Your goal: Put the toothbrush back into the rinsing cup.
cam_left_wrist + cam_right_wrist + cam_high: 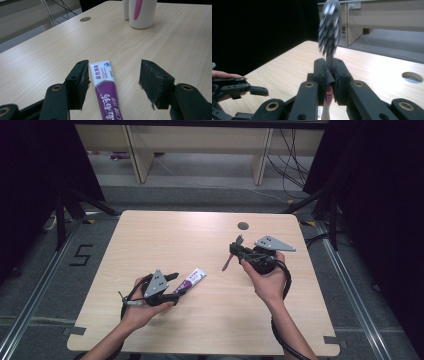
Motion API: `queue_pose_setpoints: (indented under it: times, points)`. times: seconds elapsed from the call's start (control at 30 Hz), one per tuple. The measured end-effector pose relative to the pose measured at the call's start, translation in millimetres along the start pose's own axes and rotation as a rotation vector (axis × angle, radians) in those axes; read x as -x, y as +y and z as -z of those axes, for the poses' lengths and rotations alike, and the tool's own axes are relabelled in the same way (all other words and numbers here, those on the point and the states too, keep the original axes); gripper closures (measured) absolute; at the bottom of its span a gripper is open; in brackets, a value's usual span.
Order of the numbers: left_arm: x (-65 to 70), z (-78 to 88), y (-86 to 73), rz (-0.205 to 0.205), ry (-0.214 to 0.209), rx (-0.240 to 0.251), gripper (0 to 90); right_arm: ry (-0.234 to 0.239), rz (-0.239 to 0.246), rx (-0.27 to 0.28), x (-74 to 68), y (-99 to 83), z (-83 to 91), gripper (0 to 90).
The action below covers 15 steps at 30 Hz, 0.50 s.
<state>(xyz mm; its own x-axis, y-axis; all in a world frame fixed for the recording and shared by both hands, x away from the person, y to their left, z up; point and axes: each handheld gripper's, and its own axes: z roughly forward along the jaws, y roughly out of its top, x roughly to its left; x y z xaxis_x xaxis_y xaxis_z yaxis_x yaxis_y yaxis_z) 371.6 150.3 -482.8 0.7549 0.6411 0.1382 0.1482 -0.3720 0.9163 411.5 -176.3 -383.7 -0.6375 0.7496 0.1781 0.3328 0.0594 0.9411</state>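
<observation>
Plainly, purple-and-white toothpaste tube (pixel 106 92) lies flat, white end outward.

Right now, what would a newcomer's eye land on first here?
The toothbrush stands out: the right gripper is clamped on its neck, bristles up, above the table's right side. Next, the purple-and-white toothpaste tube lying flat on the table between the left gripper's open jaws, touched by neither pad.

The toothbrush (pixel 329 30) bristles are blurred; its handle runs off frame.
</observation>
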Motion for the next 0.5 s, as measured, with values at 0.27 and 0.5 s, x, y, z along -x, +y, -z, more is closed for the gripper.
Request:
queue_pose_setpoints:
  times: [0.27, 0.5]
  points:
    - [-2.7, 2.8, -5.2, 0.021, 0.011, -0.001, 40.1, -0.042, 0.020, 0.014, 9.6, 8.9, 7.4, 82.9]
    - [-3.9, 3.9, -8.2, 0.034, 0.018, 0.004, 40.1, -0.090, 0.031, 0.015, 19.5, 18.6, 14.0, 82.9]
